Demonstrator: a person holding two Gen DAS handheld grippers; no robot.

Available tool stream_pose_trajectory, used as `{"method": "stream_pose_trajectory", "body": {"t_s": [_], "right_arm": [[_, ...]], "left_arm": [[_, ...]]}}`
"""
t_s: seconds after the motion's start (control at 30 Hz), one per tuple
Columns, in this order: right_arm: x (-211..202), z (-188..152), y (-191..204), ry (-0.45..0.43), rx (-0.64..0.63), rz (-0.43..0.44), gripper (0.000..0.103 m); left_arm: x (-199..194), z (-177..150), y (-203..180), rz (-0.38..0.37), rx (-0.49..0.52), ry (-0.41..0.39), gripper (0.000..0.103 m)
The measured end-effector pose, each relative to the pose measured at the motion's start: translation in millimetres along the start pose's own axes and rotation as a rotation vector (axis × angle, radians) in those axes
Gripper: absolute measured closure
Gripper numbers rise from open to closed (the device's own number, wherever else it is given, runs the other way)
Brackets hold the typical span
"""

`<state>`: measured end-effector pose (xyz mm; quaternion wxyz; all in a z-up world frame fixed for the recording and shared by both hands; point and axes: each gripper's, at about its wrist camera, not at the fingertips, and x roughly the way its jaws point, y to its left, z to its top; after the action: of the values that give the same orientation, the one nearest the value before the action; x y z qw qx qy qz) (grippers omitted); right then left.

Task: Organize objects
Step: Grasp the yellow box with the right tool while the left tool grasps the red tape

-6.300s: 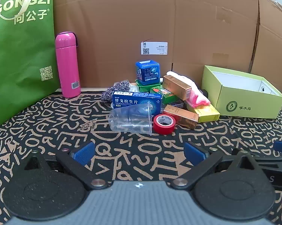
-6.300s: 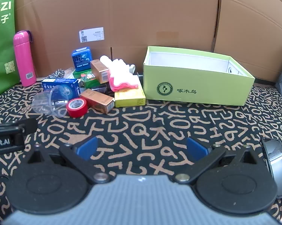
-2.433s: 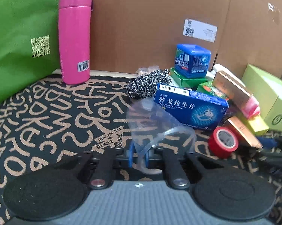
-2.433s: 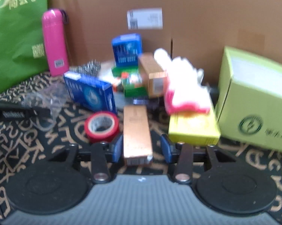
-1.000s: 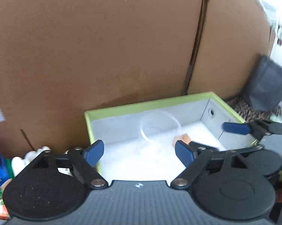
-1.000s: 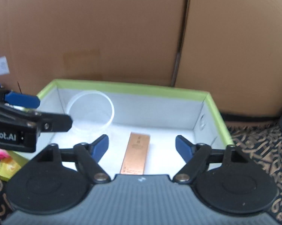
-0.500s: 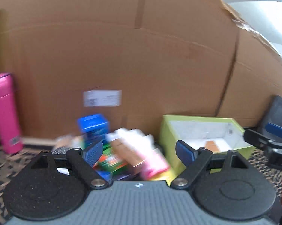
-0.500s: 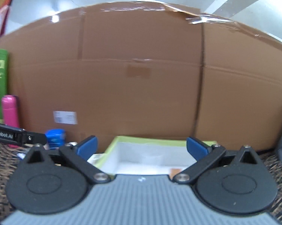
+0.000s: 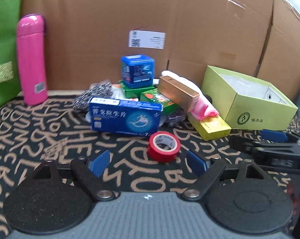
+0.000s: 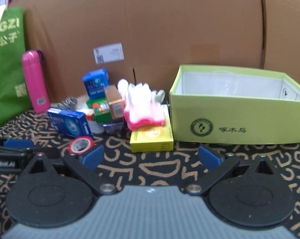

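**Both grippers empty, back over the pile**

Left gripper (image 9: pixel 148 160): jaws spread wide, nothing between the blue pads. A second ago it hung over the open green box; now it faces the heap of loose goods, tilted down toward the patterned mat (image 9: pixel 40 131). The red tape roll (image 9: pixel 163 143) lies on the mat just ahead of it, nearest of all and a little toward its right finger.

Right gripper (image 10: pixel 150 156): jaws also wide, closing slightly from their fullest spread, with only mat between them. It too has left the box and pulled back. The yellow flat box (image 10: pixel 151 139) sits just beyond its pads, touching the front wall of the green box (image 10: pixel 237 119).

Further out: the blue medicine carton (image 9: pixel 125 117) stands behind the tape, and the steel wool scourer (image 9: pixel 93 96) lies behind the carton's left end. A blue cube box (image 9: pixel 137 70) tops a green carton; a copper-coloured carton (image 9: pixel 177 91) leans on the pink-and-white gloves (image 10: pixel 143 107). The pink flask (image 9: pixel 31 58) stands upright by the cardboard wall, beside the green bag (image 10: pixel 5 63).

The clear cup and one copper carton, earlier in the pile, were seen inside the green box a second ago; its interior is barely readable now. Judgement: one delivery done, most of the heap remains. Tape looks the likely left-hand pick, yellow box the right.
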<state>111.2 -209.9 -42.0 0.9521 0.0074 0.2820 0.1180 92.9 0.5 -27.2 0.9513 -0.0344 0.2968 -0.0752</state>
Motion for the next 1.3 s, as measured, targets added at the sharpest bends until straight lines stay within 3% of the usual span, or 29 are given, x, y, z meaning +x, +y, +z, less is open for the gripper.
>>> {"method": "stream_pose_trajectory", "body": {"t_s": [0.1,0.3,0.33,0.37,0.47,0.63,0.77,0.8,0.87,0.93,1.0,1.07,1.17,1.3], "right_arm": [[19.4,3.5,0.8,0.038,-0.007,-0.001,0.006],[54.8,8.1,10.6,0.084,-0.055,-0.036,0.008],[57.6,8.2,11.1,0.089,-0.058,-0.04,0.013],[60.4,7.8,10.7,0.099,-0.06,-0.044,0.038],[51.0,3.0,3.0,0.108,-0.018,-0.019,0.038],[0.9,-12.1,-10.4,0.11,0.027,0.038,0.038],[-27.2,-22.4,-12.0,0.12,0.021,0.044,0.037],[-30.5,-24.4,-11.2,0.129,0.016,0.05,0.037],[-33.4,-26.8,-9.3,0.142,0.006,0.059,0.036],[-34.0,-26.1,-7.5,0.133,-0.014,0.045,0.027],[-30.1,-22.3,-5.3,0.121,-0.027,0.025,0.025],[-24.2,-17.9,-4.7,0.115,-0.035,0.026,0.025],[-11.9,-13.5,-1.4,0.119,-0.054,0.017,0.025],[-0.8,-11.4,0.3,0.132,-0.06,0.01,0.025]], "left_arm": [[6.1,-0.9,0.4,0.021,0.016,0.0,0.019],[0.8,-1.2,3.9,-0.025,0.023,-0.014,0.02],[1.4,-0.4,1.8,-0.031,0.036,-0.016,0.02],[3.4,0.6,-0.9,-0.04,0.05,-0.013,0.02],[16.4,3.1,-6.5,-0.052,0.062,0.012,0.02],[42.3,5.5,-13.1,-0.061,0.053,0.057,0.029],[57.0,7.0,-16.7,-0.072,0.033,0.088,0.052],[57.4,6.6,-17.6,-0.064,0.045,0.083,0.053],[54.6,5.2,-16.9,-0.076,0.054,0.085,0.053],[45.2,0.9,-15.4,-0.106,0.066,0.098,0.053],[32.1,-6.9,-15.3,-0.124,0.087,0.107,0.053],[20.1,-15.0,-14.9,-0.107,0.095,0.104,0.053],[12.3,-17.8,-13.8,-0.074,0.088,0.065,0.044],[18.9,-14.1,-15.4,-0.067,0.083,0.072,0.043]]}}
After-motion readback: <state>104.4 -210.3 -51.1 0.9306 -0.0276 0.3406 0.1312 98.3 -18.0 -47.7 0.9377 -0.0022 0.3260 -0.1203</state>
